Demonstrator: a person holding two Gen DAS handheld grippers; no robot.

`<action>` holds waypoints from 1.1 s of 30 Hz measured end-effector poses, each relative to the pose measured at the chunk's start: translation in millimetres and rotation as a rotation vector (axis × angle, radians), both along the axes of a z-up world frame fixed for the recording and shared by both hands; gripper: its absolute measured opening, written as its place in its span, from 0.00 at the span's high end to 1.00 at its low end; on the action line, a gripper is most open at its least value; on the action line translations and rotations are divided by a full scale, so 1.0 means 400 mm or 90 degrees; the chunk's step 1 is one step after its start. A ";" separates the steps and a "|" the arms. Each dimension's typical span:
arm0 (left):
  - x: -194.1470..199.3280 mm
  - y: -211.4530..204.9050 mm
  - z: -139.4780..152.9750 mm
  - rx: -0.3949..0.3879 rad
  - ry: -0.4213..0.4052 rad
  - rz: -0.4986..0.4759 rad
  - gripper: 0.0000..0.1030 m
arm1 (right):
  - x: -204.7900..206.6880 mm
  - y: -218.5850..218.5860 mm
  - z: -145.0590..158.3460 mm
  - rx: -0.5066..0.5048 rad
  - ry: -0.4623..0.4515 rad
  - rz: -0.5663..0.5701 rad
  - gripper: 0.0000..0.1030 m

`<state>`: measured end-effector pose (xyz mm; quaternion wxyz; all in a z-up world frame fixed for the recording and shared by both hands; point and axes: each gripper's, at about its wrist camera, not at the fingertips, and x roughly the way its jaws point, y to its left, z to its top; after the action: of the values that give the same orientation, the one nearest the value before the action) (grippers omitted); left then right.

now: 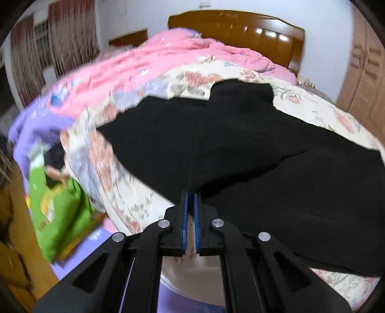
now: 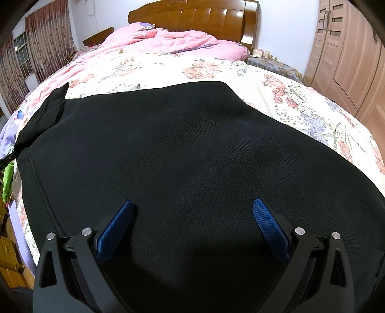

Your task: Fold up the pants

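The black pants [image 1: 252, 149] lie spread across the floral sheet [image 2: 276, 79] of the bed [image 2: 192, 14], covering most of its near part. The left gripper [image 1: 190, 192] has its blue pads [image 1: 184, 216] pressed nearly together on a pinch of the pants' fabric, which rises in a peak from the tips; part of the cloth is lifted and drapes back over the rest of the garment. The left wrist view is blurred toward its left side, where a green bag [image 1: 60, 211] sits beside the bed.

The right gripper [image 2: 192, 204] hovers low over the broad flat part of the pants, its jaws spread wide and nothing between them; whether the pads [image 2: 115, 226] touch the cloth cannot be told. In that view a narrower strip of the pants runs off toward the bed's left edge. A pink quilt [image 2: 154, 41] is bunched at the far end under the wooden headboard [image 2: 192, 14], and a wardrobe [image 2: 349, 55] stands to the right.
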<state>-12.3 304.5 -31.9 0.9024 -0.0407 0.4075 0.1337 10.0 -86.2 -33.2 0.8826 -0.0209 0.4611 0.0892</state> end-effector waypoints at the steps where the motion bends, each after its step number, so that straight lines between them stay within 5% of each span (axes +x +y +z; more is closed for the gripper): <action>1: -0.003 0.003 0.014 -0.013 -0.004 0.006 0.96 | 0.001 0.000 0.000 -0.001 0.001 0.001 0.06; 5: -0.014 0.011 0.049 -0.017 -0.011 0.009 0.96 | 0.002 -0.002 0.000 0.002 0.000 0.000 0.05; 9: 0.017 0.027 -0.036 -0.031 0.041 0.026 0.95 | 0.001 -0.002 -0.001 0.001 0.000 0.003 0.05; 12: 0.015 -0.020 -0.018 0.044 0.047 0.020 0.89 | -0.003 -0.007 0.000 0.007 -0.002 0.003 0.05; 13: 0.013 -0.029 -0.012 0.066 0.055 0.020 0.72 | -0.002 -0.008 0.001 0.008 -0.002 0.003 0.05; 14: 0.008 -0.032 -0.006 0.086 0.059 0.025 0.37 | -0.002 -0.008 0.000 0.008 -0.002 0.003 0.05; 16: -0.022 -0.044 0.028 0.138 0.035 0.044 0.08 | -0.001 -0.007 0.001 0.009 -0.002 0.003 0.05; 18: -0.047 -0.072 0.069 0.203 -0.005 0.057 0.08 | 0.000 -0.007 0.000 0.010 -0.001 0.003 0.04; 21: -0.023 -0.135 0.101 0.242 -0.042 -0.014 0.08 | 0.001 -0.002 0.000 0.007 -0.001 0.004 0.04; 27: 0.125 -0.257 0.014 0.345 0.025 -0.201 0.14 | -0.004 -0.006 0.003 0.017 -0.006 0.003 0.05; 29: 0.170 -0.260 -0.037 0.328 0.081 -0.252 0.34 | -0.004 -0.007 0.003 0.020 -0.006 0.002 0.05; 31: 0.181 -0.238 -0.044 0.304 0.072 -0.268 0.44 | -0.003 -0.006 0.003 0.018 -0.006 0.001 0.05; 33: 0.192 -0.212 -0.031 0.245 0.070 -0.267 0.74 | -0.001 -0.003 0.002 0.014 -0.005 0.002 0.05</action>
<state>64.4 219.7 -44.3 0.8780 0.2237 0.4226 0.0210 9.6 -87.5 -32.5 0.8844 -0.0121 0.4568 0.0954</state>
